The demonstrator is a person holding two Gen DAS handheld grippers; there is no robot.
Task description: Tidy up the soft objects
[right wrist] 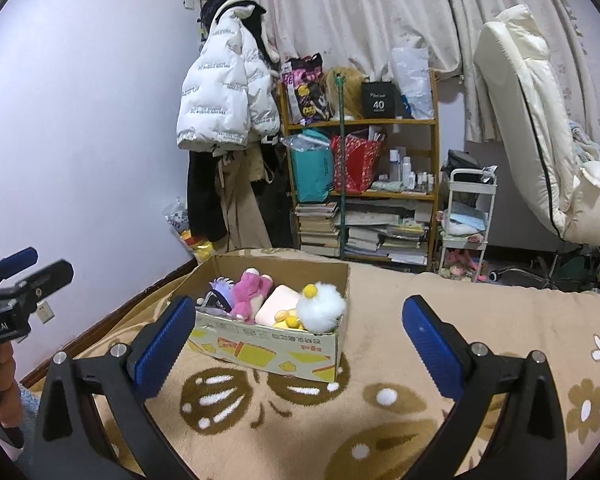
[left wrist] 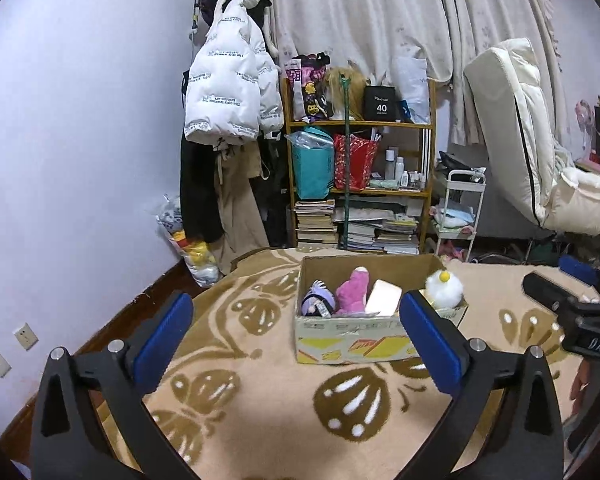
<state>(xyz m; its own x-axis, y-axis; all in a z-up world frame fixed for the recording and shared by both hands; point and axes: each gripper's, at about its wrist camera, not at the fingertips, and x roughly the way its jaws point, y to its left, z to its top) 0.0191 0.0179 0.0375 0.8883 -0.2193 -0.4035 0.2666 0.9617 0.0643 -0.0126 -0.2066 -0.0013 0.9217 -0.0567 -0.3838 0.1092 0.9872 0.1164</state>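
Seemingly the sorting is close to finished, if not done: the cardboard box (right wrist: 268,344) sits on the beige patterned blanket (left wrist: 260,420) and already carries four soft things side by side, a purple-haired plush (right wrist: 220,294) at its far left, a pink plush (right wrist: 250,292) next to it, a pale pink cushion-like block (right wrist: 278,304) beside that, and a white fluffy chick (right wrist: 320,306) with a yellow top at the right end, sticking up above the rim. No loose soft object shows on the blanket around the box in either view (though the near edge of the blanket lies under the grippers and cannot be checked), so I judge that little or nothing is left to collect here. The left gripper (left wrist: 296,328) is held low over the blanket, just near of the box and aimed at it, its blue pads spread wide with nothing between them. The right gripper (right wrist: 298,330) hovers likewise, on the right of the box and slightly nearer, jaws wide apart and empty. Each gripper appears at the edge of the other's view, level with its partner and well apart from it.
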